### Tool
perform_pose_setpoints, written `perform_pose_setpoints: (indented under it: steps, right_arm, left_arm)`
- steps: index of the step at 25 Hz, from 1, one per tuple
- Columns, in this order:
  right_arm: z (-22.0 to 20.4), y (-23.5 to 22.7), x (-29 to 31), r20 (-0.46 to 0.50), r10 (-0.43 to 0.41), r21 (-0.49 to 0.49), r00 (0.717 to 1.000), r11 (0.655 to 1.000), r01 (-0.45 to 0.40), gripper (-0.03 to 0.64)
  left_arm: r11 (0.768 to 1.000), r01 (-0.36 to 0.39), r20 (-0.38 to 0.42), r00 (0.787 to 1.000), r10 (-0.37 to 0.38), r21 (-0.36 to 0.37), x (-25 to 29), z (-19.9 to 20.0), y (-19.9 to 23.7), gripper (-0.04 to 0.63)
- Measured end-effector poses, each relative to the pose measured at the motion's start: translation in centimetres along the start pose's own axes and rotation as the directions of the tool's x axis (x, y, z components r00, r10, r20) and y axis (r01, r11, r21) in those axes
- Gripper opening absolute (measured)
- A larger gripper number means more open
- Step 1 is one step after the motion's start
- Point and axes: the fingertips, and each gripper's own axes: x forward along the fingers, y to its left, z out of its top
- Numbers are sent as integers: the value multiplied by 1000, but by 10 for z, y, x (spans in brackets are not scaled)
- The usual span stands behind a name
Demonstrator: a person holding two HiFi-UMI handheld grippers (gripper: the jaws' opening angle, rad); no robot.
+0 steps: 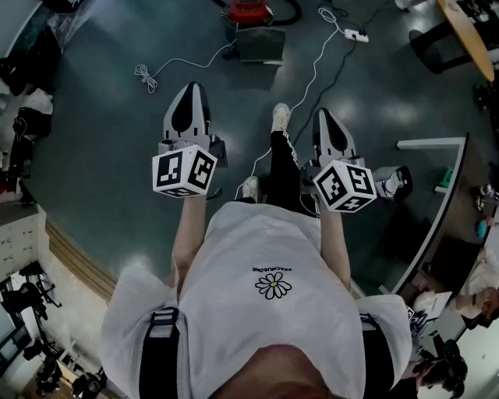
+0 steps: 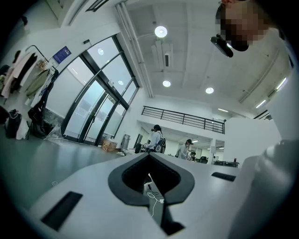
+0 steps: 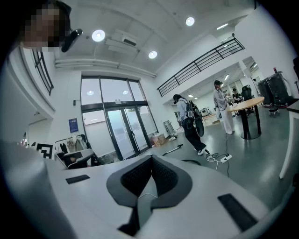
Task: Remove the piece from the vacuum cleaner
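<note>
A red vacuum cleaner [image 1: 249, 11] with a black hose [image 1: 292, 12] stands on the floor far ahead, at the top edge of the head view, partly cut off. Just before it lies a grey boxy part [image 1: 261, 44]. My left gripper [image 1: 189, 90] and right gripper [image 1: 322, 115] are held side by side at waist height, pointing forward, well short of the vacuum. Both are shut with nothing between the jaws, as the left gripper view [image 2: 150, 156] and right gripper view [image 3: 152, 158] show. A dark rod [image 3: 179, 148] lies on the floor by the glass doors.
A white cable [image 1: 183, 64] and a power strip [image 1: 356, 34] lie on the grey floor ahead. A white frame [image 1: 440, 195] and a desk edge [image 1: 468, 31] stand at the right. People [image 3: 189, 122] walk in the distance. A coat rack [image 2: 28, 74] is at the left.
</note>
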Motion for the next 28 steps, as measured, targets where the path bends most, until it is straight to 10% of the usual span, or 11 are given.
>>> perform_pose_setpoints:
  steps: [6,18,28]
  right_arm:
    - [8,-31,88,-13,64,97,998,993,-62,5]
    - [102,-147,247,-17,145,6,989,989,-145,5]
    - [99,-162,366,-129,221,-35,967,973,-227,6]
  left_arm:
    - [998,-58,-74,995,59,17,67,-22,13,-3]
    - [996,-7,-70,997,13,92,267,-18,-23,-3]
    - [998,-29,-143,989,35,48,365,-65,22,-3]
